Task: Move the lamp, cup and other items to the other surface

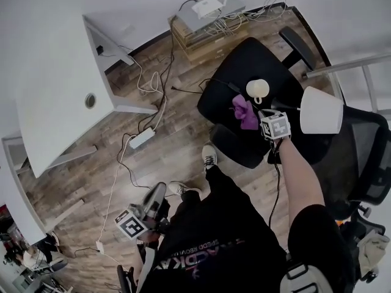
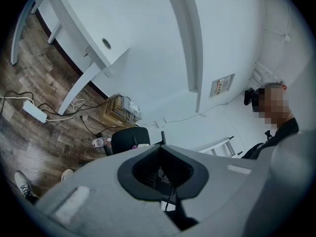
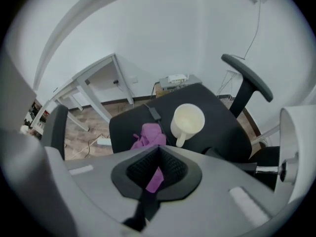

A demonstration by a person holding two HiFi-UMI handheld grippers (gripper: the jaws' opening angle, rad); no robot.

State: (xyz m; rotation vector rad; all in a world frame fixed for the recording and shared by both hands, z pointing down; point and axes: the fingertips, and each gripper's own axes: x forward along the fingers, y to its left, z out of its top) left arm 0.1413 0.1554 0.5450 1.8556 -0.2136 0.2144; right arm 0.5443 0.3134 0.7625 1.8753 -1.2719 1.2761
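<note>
Desk top (image 1: 55, 84) open, cup (image 1: 258, 89), cloth (image 1: 244, 112) crowd chair seat (image 1: 223, 99), lamp shade (image 1: 322, 110) seemingly alongside

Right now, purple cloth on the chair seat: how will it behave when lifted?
Likely floppy: the purple cloth lies crumpled in folds, so it should drape and trail below the right gripper, whose fingers pinch it. Probably light: thin fabric. A trailing end might brush the cup beside it.
</note>
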